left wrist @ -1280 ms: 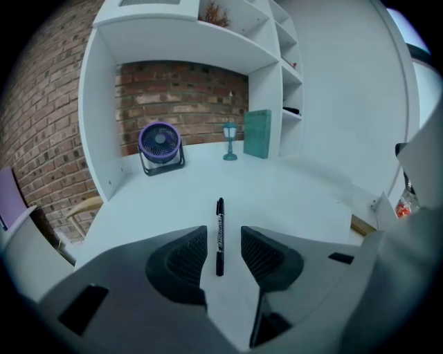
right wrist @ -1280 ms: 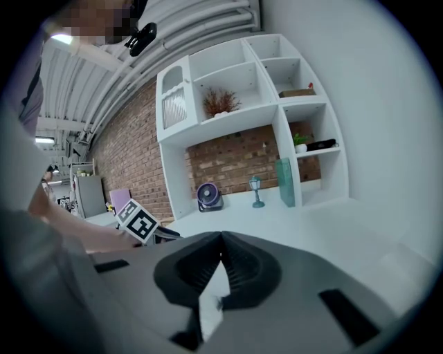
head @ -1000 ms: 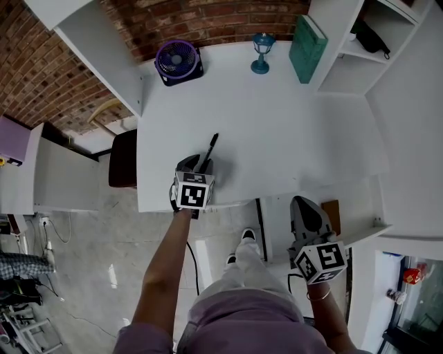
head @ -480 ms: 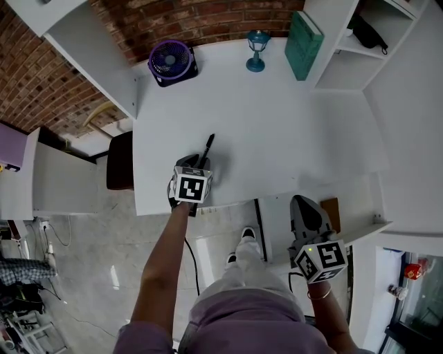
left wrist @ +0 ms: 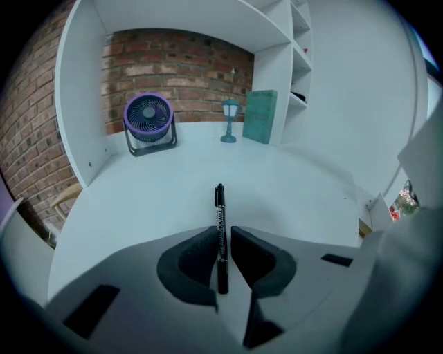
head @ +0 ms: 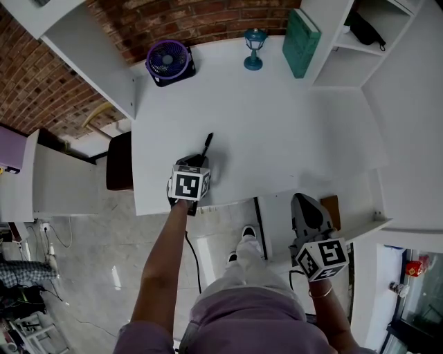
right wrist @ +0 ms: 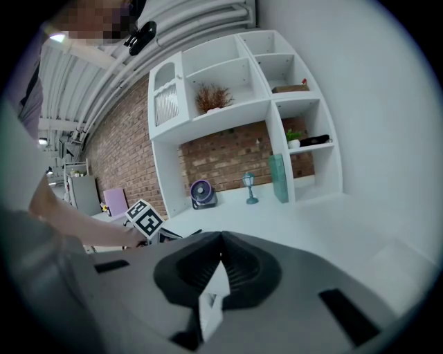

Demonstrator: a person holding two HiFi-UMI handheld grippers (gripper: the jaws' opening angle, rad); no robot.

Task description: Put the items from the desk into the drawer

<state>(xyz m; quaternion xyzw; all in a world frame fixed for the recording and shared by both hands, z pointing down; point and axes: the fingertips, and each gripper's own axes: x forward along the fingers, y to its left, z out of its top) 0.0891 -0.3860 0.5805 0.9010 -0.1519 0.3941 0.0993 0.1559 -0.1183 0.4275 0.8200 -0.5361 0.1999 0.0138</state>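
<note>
Black pen (left wrist: 221,221) lies flat on the white desk (head: 277,124), near the front edge and towards its left side, with its tip pointing at the back wall. It sits lengthwise in the gap of the left gripper (left wrist: 223,238), which tilts down onto the desk. The jaws have just been closing round the pen: the left pad is right against the barrel, while a thin sliver of desk shows between the barrel and the right pad, so the grip is not yet tight. About half the pen sticks out past the jaw tips.

Off the desk's front right corner is the right gripper (right wrist: 221,242), well apart from the pen. Its jaws are pressed together with nothing between them. In the head view it hangs over a lower white ledge that juts out below the desk front; whether that is the drawer cannot be told.

Along the back of the desk, against the brick wall (head: 208,17), stand a purple fan (head: 169,61), a small blue lamp (head: 254,50) and a green book (head: 303,41) leaning by the white shelves (head: 360,62)
</note>
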